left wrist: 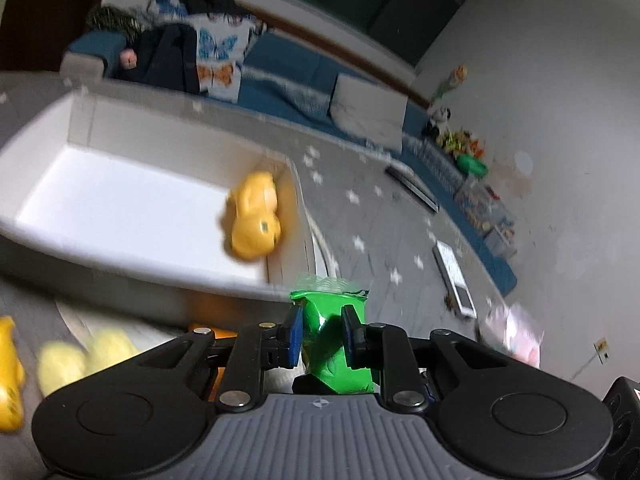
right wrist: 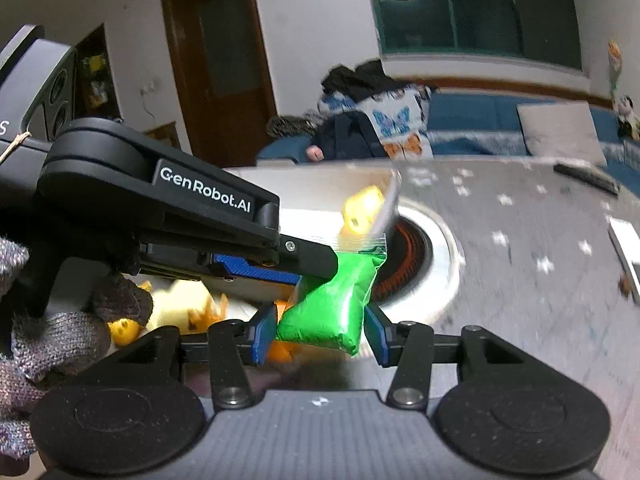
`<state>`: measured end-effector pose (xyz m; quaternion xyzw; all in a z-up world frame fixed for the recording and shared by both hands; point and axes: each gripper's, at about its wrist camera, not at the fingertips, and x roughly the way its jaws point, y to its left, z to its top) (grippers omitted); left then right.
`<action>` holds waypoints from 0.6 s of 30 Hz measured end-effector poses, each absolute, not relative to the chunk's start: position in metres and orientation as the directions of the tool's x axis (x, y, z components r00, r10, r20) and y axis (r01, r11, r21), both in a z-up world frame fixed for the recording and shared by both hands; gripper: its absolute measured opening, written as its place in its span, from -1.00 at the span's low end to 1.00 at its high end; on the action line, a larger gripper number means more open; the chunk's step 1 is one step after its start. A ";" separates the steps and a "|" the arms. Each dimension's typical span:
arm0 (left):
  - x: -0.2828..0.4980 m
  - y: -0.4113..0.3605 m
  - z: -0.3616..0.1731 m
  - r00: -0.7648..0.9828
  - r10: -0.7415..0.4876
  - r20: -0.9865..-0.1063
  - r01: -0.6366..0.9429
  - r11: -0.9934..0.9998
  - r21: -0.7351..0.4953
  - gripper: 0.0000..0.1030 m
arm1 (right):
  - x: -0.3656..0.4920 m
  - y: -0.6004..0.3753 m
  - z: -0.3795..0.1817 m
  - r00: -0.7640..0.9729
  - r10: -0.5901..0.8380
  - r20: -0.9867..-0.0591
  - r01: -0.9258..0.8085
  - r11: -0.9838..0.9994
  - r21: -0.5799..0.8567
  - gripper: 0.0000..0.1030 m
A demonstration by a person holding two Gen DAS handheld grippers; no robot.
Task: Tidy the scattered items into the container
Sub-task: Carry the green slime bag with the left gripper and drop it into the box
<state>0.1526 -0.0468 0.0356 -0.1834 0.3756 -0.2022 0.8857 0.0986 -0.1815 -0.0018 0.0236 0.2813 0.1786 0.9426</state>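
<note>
My left gripper (left wrist: 321, 334) is shut on a green plastic packet (left wrist: 334, 344) and holds it just before the near rim of the white box (left wrist: 120, 136). A yellow toy (left wrist: 254, 216) lies inside the box against its right wall. In the right wrist view the left gripper (right wrist: 316, 266) reaches in from the left and pinches the top of the same green packet (right wrist: 330, 308). My right gripper (right wrist: 320, 334) is open, its blue pads (right wrist: 264, 334) on either side of the packet and apart from it. Yellow and orange toys (left wrist: 64, 364) lie on the table at lower left.
A round stove ring (right wrist: 416, 252) is set in the grey star-patterned table (left wrist: 380, 224). A white slab (left wrist: 454, 276) and a dark remote (left wrist: 412, 188) lie further right. A blue sofa with clothes (left wrist: 212, 56) stands behind.
</note>
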 end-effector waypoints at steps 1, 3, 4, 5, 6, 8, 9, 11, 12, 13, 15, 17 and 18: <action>0.155 -0.044 0.040 0.649 -0.489 -0.583 0.218 0.853 -0.473 -0.57 | 0.102 -0.178 0.002 0.783 0.352 -0.513 -0.331 0.934 0.136 -0.07; 0.163 -0.039 0.047 0.672 -0.476 -0.567 0.210 0.857 -0.470 -0.57 | 0.111 -0.171 0.009 0.791 0.358 -0.497 -0.345 0.931 0.120 -0.07; 0.168 -0.037 0.049 0.680 -0.470 -0.563 0.203 0.858 -0.472 -0.57 | 0.117 -0.167 0.011 0.793 0.361 -0.491 -0.352 0.929 0.115 -0.07; 0.173 -0.034 0.051 0.688 -0.464 -0.558 0.196 0.859 -0.473 -0.57 | 0.123 -0.164 0.014 0.794 0.364 -0.486 -0.358 0.927 0.110 -0.07; 0.179 -0.031 0.052 0.694 -0.457 -0.556 0.188 0.860 -0.474 -0.57 | 0.130 -0.160 0.015 0.795 0.368 -0.483 -0.363 0.926 0.107 -0.07; 0.189 -0.026 0.053 0.701 -0.449 -0.554 0.180 0.863 -0.472 -0.57 | 0.142 -0.154 0.017 0.794 0.371 -0.481 -0.370 0.923 0.102 -0.07; 0.196 -0.024 0.052 0.700 -0.446 -0.557 0.174 0.864 -0.473 -0.57 | 0.149 -0.151 0.016 0.792 0.372 -0.484 -0.372 0.923 0.101 -0.07; 0.208 -0.021 0.049 0.696 -0.442 -0.565 0.160 0.863 -0.478 -0.57 | 0.163 -0.145 0.014 0.786 0.374 -0.493 -0.375 0.921 0.102 -0.08; 0.214 -0.019 0.046 0.693 -0.441 -0.570 0.152 0.862 -0.483 -0.58 | 0.169 -0.143 0.012 0.781 0.376 -0.498 -0.377 0.920 0.104 -0.08; 0.220 -0.018 0.044 0.691 -0.440 -0.574 0.143 0.861 -0.487 -0.58 | 0.175 -0.142 0.010 0.776 0.378 -0.504 -0.378 0.919 0.107 -0.08; 0.226 -0.014 0.038 0.687 -0.439 -0.579 0.128 0.858 -0.498 -0.60 | 0.185 -0.139 0.006 0.766 0.380 -0.520 -0.381 0.918 0.109 -0.08; 0.233 -0.011 0.031 0.678 -0.440 -0.589 0.111 0.853 -0.510 -0.60 | 0.193 -0.136 0.000 0.756 0.377 -0.536 -0.383 0.918 0.106 -0.08; 0.235 -0.009 0.028 0.672 -0.444 -0.593 0.105 0.850 -0.517 -0.60 | 0.196 -0.135 -0.002 0.752 0.374 -0.543 -0.384 0.918 0.101 -0.08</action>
